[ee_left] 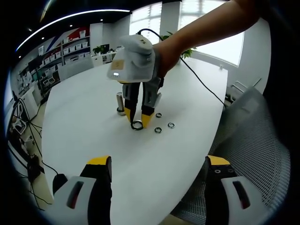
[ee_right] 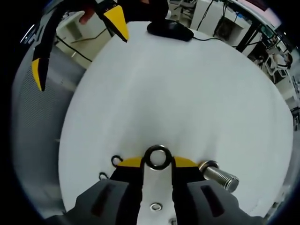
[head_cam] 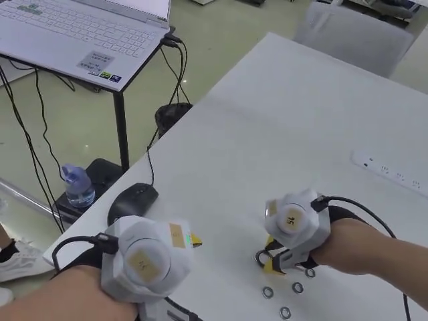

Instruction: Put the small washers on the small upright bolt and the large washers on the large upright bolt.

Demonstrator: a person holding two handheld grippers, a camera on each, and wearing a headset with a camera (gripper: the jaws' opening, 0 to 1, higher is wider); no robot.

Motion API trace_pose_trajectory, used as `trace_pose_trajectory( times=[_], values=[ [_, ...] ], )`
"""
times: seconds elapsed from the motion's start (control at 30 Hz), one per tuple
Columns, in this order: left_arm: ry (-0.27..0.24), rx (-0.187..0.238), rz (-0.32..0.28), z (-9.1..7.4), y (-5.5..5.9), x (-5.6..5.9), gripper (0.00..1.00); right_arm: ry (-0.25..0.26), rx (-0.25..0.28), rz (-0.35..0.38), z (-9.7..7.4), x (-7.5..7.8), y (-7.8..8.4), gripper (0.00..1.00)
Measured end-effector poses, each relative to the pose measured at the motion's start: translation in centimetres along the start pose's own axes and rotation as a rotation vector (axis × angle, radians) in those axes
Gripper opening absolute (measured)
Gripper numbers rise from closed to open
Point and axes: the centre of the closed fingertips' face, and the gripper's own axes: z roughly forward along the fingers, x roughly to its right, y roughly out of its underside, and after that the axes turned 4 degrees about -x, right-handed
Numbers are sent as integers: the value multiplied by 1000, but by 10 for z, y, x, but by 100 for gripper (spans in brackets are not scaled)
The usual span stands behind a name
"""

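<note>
Early days on this one, we reckon. On the white table (head_cam: pixel 281 120) the right gripper (ee_left: pixel 138 117) has its jaws pinched on one washer (ee_right: pixel 158 147), held down low at the tabletop, and it looks like one of the bigger ones. The left gripper (ee_left: pixel 158 161) hangs back near the table edge, jaws spread wide with nothing in them. We can make out one upright bolt (ee_left: pixel 120 102) just beside the right gripper. There's a ring at its foot, but we can't tell if that's a washer already on or just part of the bolt, and we can't say which size bolt it is either. The loose washers (ee_left: pixel 158 130) lie flat near the right gripper, so most of the sorting is left. Around the work: a grey chair (head_cam: pixel 354 33) at the far side, a laptop (head_cam: pixel 80 33) on a stand off to the left, a power strip (head_cam: pixel 391 170), a mouse (head_cam: pixel 132 200) near the left edge, and a bottle (head_cam: pixel 78 186) on the floor. Nothing sits between the held washer and the bolt, so the way looks open.
</note>
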Motion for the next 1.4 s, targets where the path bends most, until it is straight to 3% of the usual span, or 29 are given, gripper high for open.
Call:
trace_pose_trajectory(
  times=[0.13,0.33,0.47,0.7,0.83,1.07,1.1,1.13,1.27,1.4],
  values=[
    [-1,4,-3,-2,-1,0,80,6,-15,9,0,-1,0,22],
    [-2,4,3,-3,-3,2,80,-14,21,60,-2,-3,-1,21],
    [-15,12,-9,-9,-5,-2,80,-14,11,70,-4,-4,2,21],
    [-23,6,-27,-7,-1,-7,82,-22,11,119,-19,-2,13,21],
    [-29,36,-44,-8,-7,-8,85,-17,6,140,-31,0,24,21],
    [-38,41,-31,-9,-9,-9,89,-2,-14,164,-55,11,39,21],
    [-33,53,-29,-9,-11,-8,90,-4,-19,166,-57,12,41,21],
    [-32,107,-22,-7,-17,-8,92,-1,-27,167,-59,14,44,21],
    [-35,59,-24,-1,-4,-6,96,10,-29,188,-69,21,49,21],
    [-29,49,-24,1,0,-6,98,12,-22,188,-76,24,48,22]
  ],
)
